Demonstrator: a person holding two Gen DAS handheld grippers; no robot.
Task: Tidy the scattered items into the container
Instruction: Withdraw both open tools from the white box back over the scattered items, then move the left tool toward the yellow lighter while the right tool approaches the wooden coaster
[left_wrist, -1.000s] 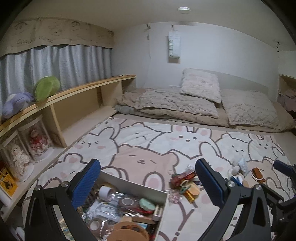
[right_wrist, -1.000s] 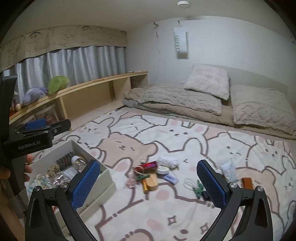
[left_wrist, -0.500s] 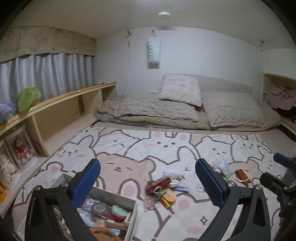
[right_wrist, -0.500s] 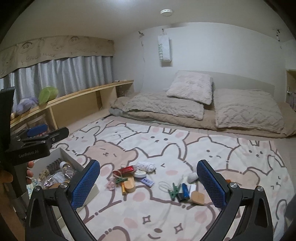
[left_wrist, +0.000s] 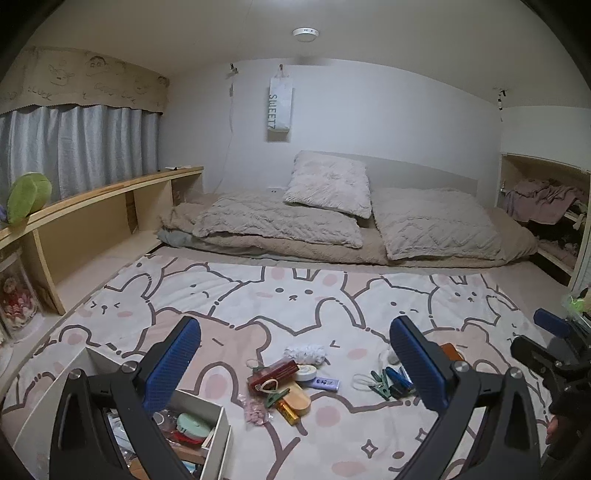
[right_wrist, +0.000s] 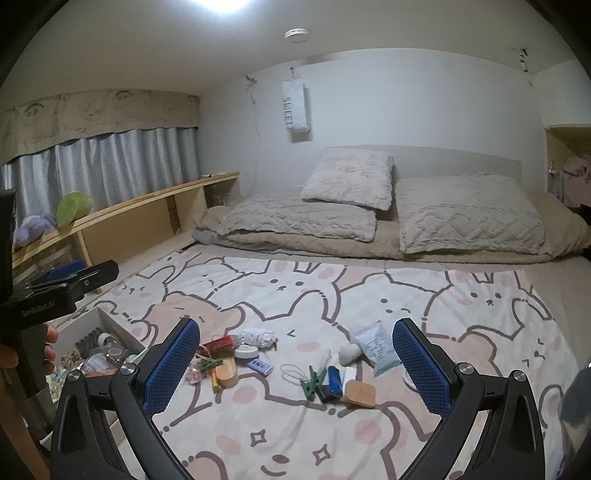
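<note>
Hovering wide open and empty, both grippers, left (left_wrist: 293, 363) and right (right_wrist: 295, 362), face the clutter. The box (left_wrist: 218, 424) waits just left of the red packet (left_wrist: 273, 373), handy for drops.

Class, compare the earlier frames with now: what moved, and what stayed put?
Both grippers, left and right, drew back and swung right; the box slid toward the left edge. Nothing was grasped or released; jaws stay open. The clutter lies unmoved on the blanket.

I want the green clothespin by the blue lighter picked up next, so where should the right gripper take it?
Grip the green clothespin across its long flat sides with the right gripper, descending from above. It lies flat on the bunny blanket, with the blue lighter close beside it, so keep the fingers narrow.
</note>
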